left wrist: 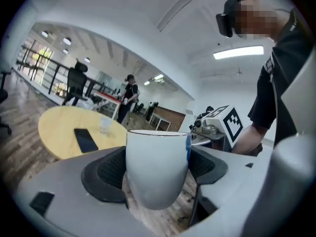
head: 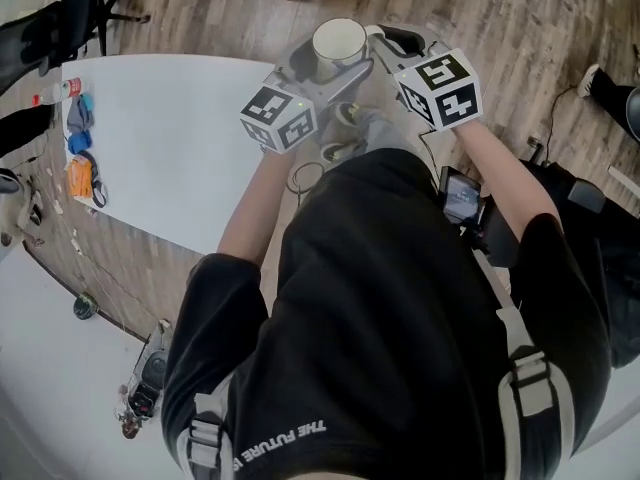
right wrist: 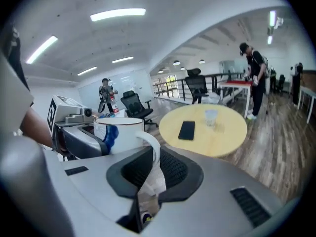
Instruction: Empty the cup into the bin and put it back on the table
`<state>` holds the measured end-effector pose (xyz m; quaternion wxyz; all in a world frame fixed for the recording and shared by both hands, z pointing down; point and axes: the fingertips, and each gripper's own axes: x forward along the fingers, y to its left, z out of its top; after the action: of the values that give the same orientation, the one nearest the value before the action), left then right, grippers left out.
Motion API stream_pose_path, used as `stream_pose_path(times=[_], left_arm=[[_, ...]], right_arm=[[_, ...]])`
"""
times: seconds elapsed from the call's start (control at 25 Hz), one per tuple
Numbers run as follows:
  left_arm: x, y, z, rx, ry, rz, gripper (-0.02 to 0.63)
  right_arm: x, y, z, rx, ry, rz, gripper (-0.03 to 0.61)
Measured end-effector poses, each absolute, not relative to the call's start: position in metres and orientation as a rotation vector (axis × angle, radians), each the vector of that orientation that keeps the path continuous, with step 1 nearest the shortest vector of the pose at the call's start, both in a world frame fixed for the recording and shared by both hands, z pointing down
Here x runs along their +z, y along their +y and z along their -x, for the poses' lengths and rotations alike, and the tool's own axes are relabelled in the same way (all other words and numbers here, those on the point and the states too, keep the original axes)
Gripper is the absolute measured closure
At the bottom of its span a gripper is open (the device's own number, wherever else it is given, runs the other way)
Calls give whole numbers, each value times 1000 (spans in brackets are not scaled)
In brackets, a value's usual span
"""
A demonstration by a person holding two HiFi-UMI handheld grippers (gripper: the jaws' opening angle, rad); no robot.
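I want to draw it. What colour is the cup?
The cup is white with a blue mark; clearest in the left gripper view.

Left tongs (head: pixel 322 74), right tongs (head: pixel 386 44) hold cup (head: pixel 339 44)

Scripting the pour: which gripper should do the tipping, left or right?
Left, probably. The left gripper clamps the cup body from both sides; the right gripper only pinches the thin handle, a hold that looks likelier to twist.
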<state>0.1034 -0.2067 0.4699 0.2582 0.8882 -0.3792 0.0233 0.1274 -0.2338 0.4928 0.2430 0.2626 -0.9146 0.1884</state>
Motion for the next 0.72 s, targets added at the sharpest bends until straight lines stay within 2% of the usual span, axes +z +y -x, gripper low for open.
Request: stream_pose_path(times=[0.16, 0.4, 0.72], left_arm=[[407, -212, -87, 0, -1179, -2605, 236], [364, -195, -58, -24, -1397, -2635, 236], [337, -88, 108, -20, -2031, -2289, 236]], right_arm=[[422, -246, -108, 189, -2654, -754, 528], [377, -232, -73, 48, -2754, -622, 528], [348, -128, 112, -108, -2875, 24, 528]])
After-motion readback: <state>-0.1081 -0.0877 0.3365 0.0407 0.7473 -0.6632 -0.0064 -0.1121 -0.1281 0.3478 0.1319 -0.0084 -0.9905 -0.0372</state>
